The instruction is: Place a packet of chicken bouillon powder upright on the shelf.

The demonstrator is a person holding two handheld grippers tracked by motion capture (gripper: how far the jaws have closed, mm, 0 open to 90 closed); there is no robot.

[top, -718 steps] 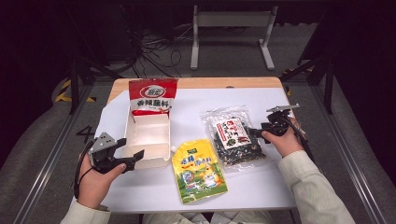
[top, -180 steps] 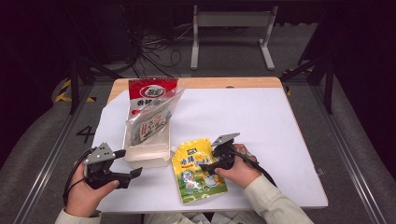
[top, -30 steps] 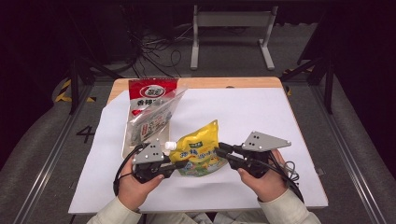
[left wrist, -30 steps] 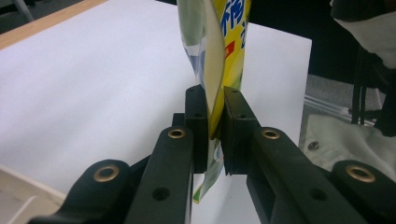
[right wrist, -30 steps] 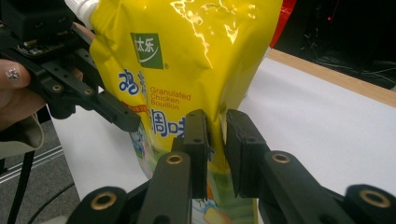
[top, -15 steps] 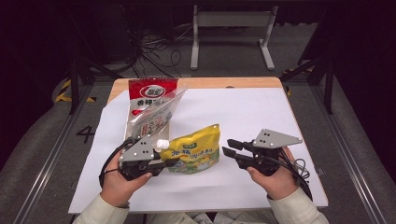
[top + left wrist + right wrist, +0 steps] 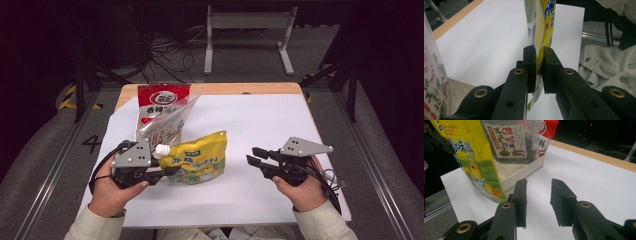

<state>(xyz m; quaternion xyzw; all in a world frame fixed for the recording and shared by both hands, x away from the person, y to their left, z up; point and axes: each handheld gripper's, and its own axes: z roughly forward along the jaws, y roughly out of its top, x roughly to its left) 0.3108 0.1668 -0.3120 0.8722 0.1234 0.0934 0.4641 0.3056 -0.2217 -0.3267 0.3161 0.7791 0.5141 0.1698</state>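
1. Left gripper (image 7: 167, 171) pinching the edge of the yellow seasoning pouch (image 7: 197, 161), lifting it beside the white box (image 7: 524, 173).
2. Right gripper (image 7: 254, 156) hovering well apart from the pouch, jaws having just been opening, nothing between them.

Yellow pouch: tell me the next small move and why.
Probably carry the yellow pouch toward the white box and lower it in. The left gripper is shut on its edge and holds it off the table, the right gripper is open and apart, and two packets already stand in the box.
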